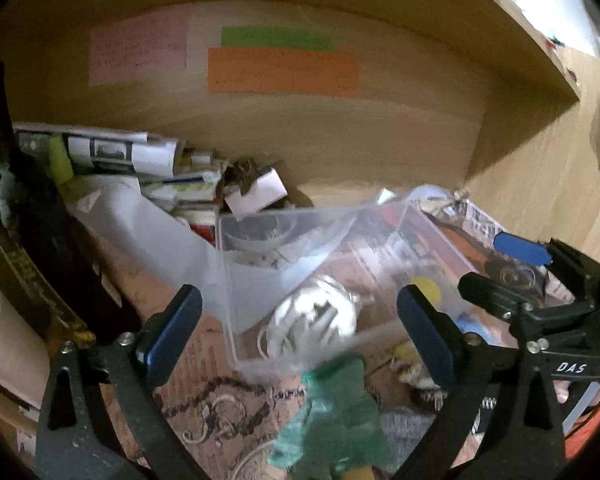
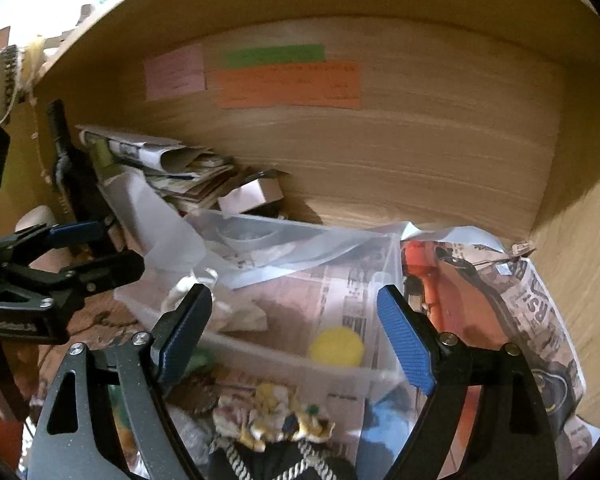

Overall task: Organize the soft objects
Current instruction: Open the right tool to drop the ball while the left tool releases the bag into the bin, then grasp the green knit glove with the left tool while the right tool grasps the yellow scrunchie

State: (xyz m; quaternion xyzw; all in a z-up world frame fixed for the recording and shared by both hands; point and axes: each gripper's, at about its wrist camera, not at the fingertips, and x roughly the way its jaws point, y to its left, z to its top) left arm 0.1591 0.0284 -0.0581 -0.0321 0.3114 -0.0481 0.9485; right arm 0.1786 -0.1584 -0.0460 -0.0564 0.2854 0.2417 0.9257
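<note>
A clear plastic box (image 1: 236,312) (image 2: 284,356) sits on newspaper inside a wooden shelf. It holds a white crumpled soft thing (image 1: 316,320) (image 2: 204,300) and a yellow sponge (image 2: 335,346) (image 1: 426,290). My left gripper (image 1: 300,332) is open and empty over the box's near edge, with a green crumpled bag (image 1: 336,412) just below it. My right gripper (image 2: 296,336) is open and empty in front of the box. A yellow-white floral cloth (image 2: 272,420) and a black-white braided piece (image 2: 284,464) lie under it. A clear plastic sheet (image 2: 284,252) drapes over the box's back.
A dark bottle (image 2: 74,172) and stacked papers (image 2: 172,168) stand at the left back. A small white box (image 2: 250,196) lies behind the clear box. Coloured notes (image 2: 288,84) stick on the back wall. Newspaper (image 2: 540,304) covers the right side.
</note>
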